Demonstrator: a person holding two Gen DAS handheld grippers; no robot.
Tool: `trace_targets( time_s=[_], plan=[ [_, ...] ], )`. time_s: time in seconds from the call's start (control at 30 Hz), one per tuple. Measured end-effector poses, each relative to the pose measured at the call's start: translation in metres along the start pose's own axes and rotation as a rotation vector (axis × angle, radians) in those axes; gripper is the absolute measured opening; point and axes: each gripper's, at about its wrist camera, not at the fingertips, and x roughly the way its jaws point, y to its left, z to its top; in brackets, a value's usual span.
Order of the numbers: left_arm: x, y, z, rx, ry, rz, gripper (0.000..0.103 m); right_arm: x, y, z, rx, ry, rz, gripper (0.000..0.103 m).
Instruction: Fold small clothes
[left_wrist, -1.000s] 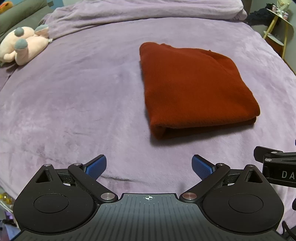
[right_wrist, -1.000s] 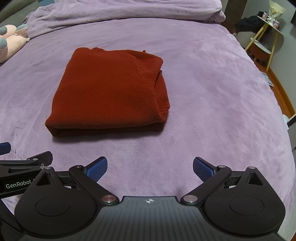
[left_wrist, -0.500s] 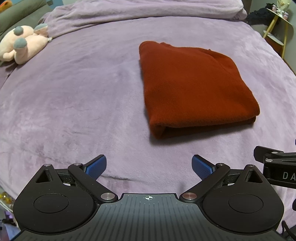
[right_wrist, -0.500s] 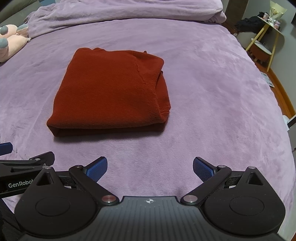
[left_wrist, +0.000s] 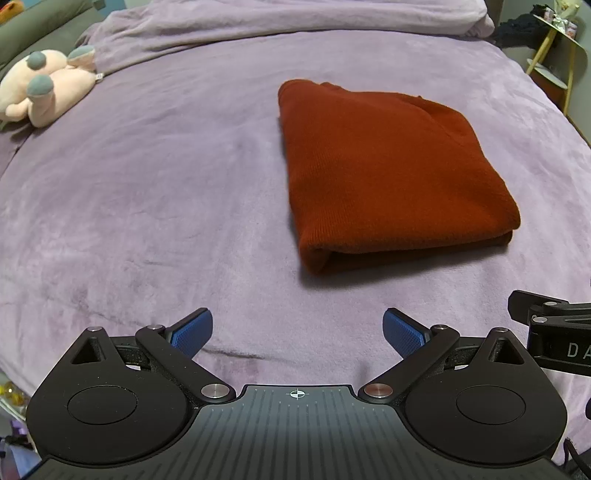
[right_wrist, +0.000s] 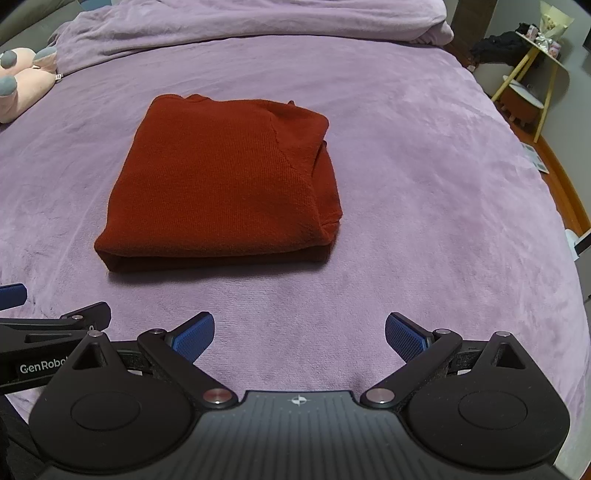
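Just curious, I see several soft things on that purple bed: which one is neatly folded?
The rust-red garment, a flat rectangle mid-bed. The pink plush toy and the rumpled purple blanket aren't folded.

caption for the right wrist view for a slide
Open right claw hangs short of a folded red garment on the purple blanket.

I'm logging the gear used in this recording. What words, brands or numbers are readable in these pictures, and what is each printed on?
"GenRobo", cut off by the right claw's frame: on the black body of the left claw, seen in the right wrist view.
"DA", cut off at the picture's edge: on the black body of the right claw, seen in the left wrist view.
Nothing readable on the red folded garment, the purple blanket or the plush toy.
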Motion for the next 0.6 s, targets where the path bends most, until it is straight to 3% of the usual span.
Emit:
trace_targets(
  time_s=[0.6],
  plan=[
    [0.0036,0.0017,0.0022,0.0,0.009,0.0,0.101,0.0022,-0.0012,0.0007,-0.004,0.003,0.007,0.099]
  ],
)
